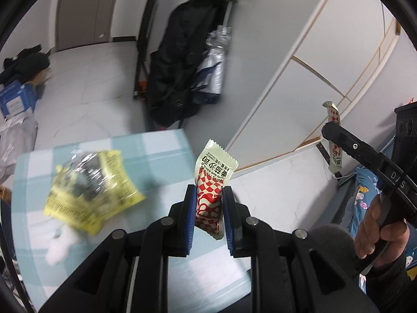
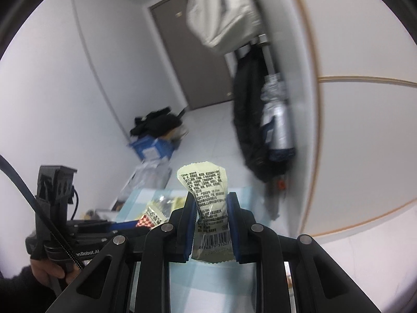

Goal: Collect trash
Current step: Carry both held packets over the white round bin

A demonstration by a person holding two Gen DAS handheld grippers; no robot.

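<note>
My left gripper [image 1: 208, 195] is shut on a red-and-white checked sauce packet [image 1: 212, 185] and holds it upright above the table. My right gripper [image 2: 209, 203] is shut on a second sauce packet [image 2: 208, 203], its printed back and barcode facing the camera. That second packet also shows in the left wrist view [image 1: 334, 135], pinched in the right gripper [image 1: 335, 134] at the far right. The left gripper [image 2: 138, 223] with its packet [image 2: 151, 217] shows low left in the right wrist view. A crumpled yellow and clear wrapper [image 1: 91, 185] lies on the table.
The table [image 1: 156, 146] has a light blue checked cloth; a white crumpled tissue [image 1: 58, 245] lies near the wrapper. Beyond are a tiled floor, a black coat [image 1: 179, 60] hanging on a rack, a blue box [image 1: 15, 99] and white cabinet doors [image 1: 312, 73].
</note>
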